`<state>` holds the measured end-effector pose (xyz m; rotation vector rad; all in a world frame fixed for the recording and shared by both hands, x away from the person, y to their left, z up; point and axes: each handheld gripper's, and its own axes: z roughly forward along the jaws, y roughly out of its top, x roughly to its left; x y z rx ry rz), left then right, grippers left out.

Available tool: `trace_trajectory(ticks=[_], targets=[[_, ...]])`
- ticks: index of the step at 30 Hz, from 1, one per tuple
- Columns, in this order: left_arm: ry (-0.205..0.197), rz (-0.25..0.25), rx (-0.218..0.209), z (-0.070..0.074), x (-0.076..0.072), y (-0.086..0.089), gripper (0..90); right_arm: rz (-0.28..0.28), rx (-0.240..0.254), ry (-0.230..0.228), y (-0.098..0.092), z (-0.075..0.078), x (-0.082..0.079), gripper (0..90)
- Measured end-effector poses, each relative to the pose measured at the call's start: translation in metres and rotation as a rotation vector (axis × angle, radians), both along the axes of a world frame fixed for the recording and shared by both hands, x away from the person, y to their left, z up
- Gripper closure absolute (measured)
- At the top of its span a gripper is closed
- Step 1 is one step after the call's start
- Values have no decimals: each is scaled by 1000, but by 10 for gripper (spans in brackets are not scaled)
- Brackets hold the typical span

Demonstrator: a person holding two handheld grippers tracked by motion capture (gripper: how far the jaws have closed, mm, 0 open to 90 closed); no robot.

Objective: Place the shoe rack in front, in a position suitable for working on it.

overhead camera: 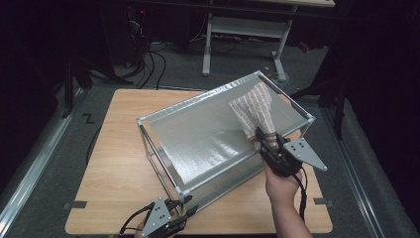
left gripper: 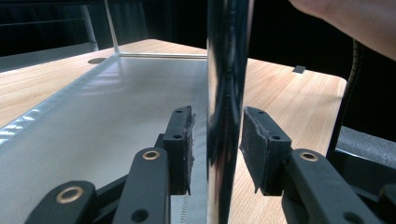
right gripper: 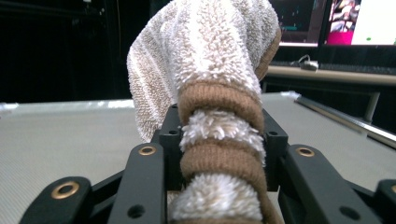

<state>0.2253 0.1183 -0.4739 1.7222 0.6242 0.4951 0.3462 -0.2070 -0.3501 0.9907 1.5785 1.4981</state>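
High view shows the right gripper (overhead camera: pixel 261 137) over the near right part of a metal-framed rack (overhead camera: pixel 163 115) with a frosted top panel, its jaws clamped on a beige striped towel (overhead camera: pixel 255 110) that lies bunched on that panel. Right gripper view has the towel (right gripper: pixel 219 135) squeezed between the two pads, brown bands and fluffy white pile bulging out above them. Left gripper (left gripper: pixel 215 140) sits at the rack's near corner on the wooden surface (overhead camera: pixel 119 163); its jaws stand narrow around the upright corner post (left gripper: pixel 226 93), pads just beside the metal without clearly pressing it.
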Motion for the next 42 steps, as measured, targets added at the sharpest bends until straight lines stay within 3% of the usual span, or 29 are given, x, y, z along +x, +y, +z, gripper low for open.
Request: trace_trajectory(ticks=[7, 30, 35, 42], targets=[[1, -2, 2, 0, 0, -1, 641, 3, -11, 30, 1, -2, 8, 599], [1, 4, 1, 0, 1, 0, 650, 3, -40, 30, 9, 2, 18, 496], [-2, 3, 13, 0, 0, 0, 693, -10, -71, 12, 10, 2, 17, 642], [-4, 15, 40, -1, -2, 1, 794, -34, -83, 29, 5, -2, 19, 668]])
